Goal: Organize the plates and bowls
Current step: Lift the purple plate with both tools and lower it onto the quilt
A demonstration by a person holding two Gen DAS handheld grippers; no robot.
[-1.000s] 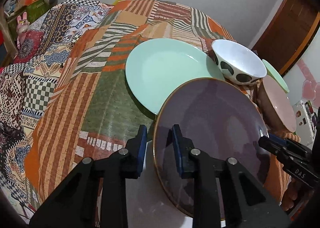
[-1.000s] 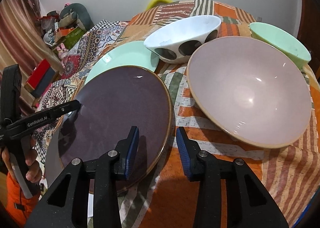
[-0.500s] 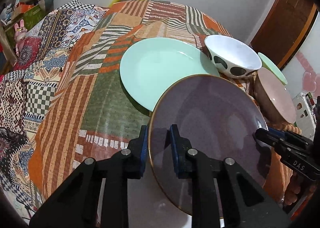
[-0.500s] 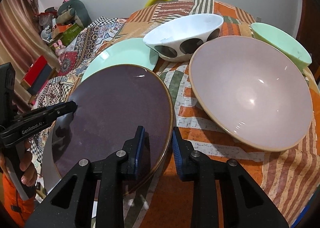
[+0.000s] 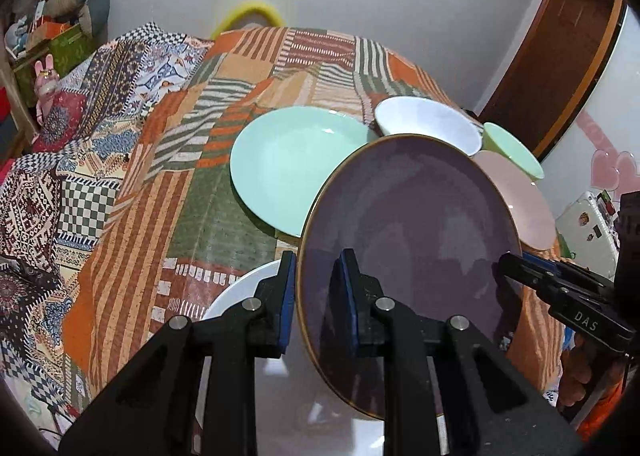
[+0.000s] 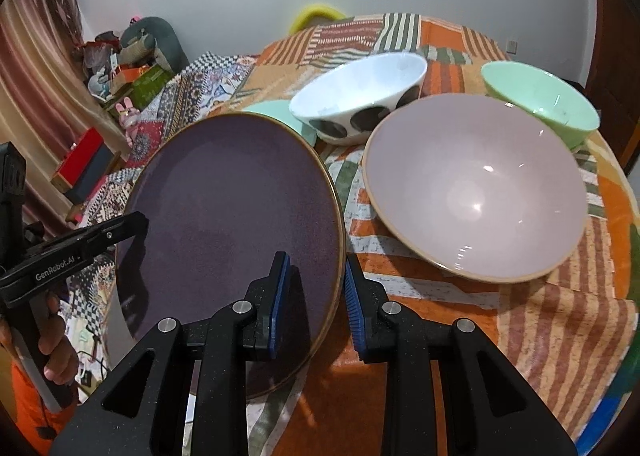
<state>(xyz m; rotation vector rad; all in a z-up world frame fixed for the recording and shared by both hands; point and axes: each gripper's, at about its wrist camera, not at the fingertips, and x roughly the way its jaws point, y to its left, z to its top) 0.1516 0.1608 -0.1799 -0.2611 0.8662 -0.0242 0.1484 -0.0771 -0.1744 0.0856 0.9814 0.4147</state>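
Both claws are clamped on the round dark purple ceramic plate with the gold rim (image 5: 408, 223), the left claw (image 5: 318, 298) pinching its near-left edge and the right claw (image 6: 316, 296) the opposite edge. That two-sided hold keeps the wide plate steady and tilted clear of the patchwork-covered counter (image 6: 560, 328). It hangs over a white plate (image 5: 240, 296), beside the mint green plate (image 5: 288, 167), probably the stacking spot.

free: patterned cloth (image 5: 160, 191) on the counter lies bare left of the green plate (image 5: 292, 163) | blocked: right side crowded by white bowl (image 6: 360, 95), pink bowl (image 6: 476, 183), green bowl (image 6: 540, 103), set close together | purple plate (image 6: 236, 223) fills the near middle
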